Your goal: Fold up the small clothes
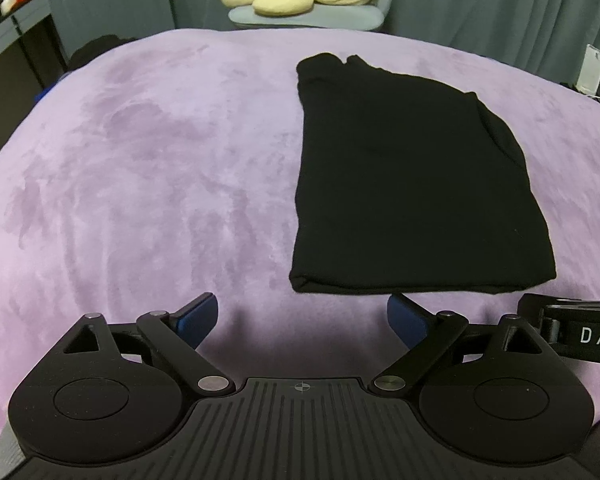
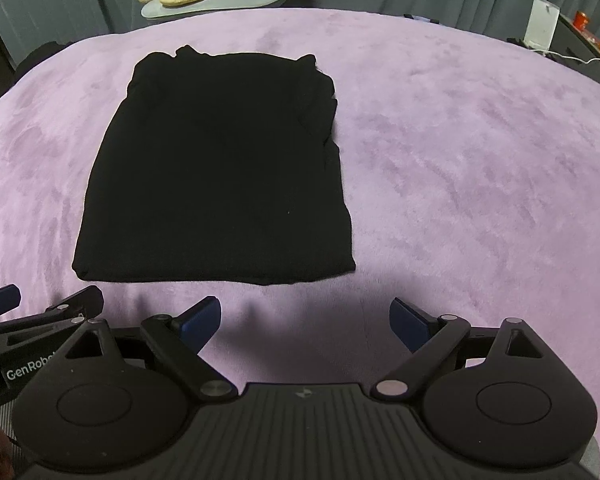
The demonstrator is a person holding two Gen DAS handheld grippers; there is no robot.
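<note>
Centre frame: black garment [image 2: 216,168], folded rectangle on purple blanket [image 2: 460,160]. Your left gripper [image 1: 302,318] and right gripper [image 2: 306,320] spread, empty. Next: pinch near hem, fold again.

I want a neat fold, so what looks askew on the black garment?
The garment lies flat on the blanket, but its far right edge is bunched and uneven, with layers sticking out. Both grippers are open, clear of it.

black garment [image 2: 216,168] folded flat, rectangular
</note>
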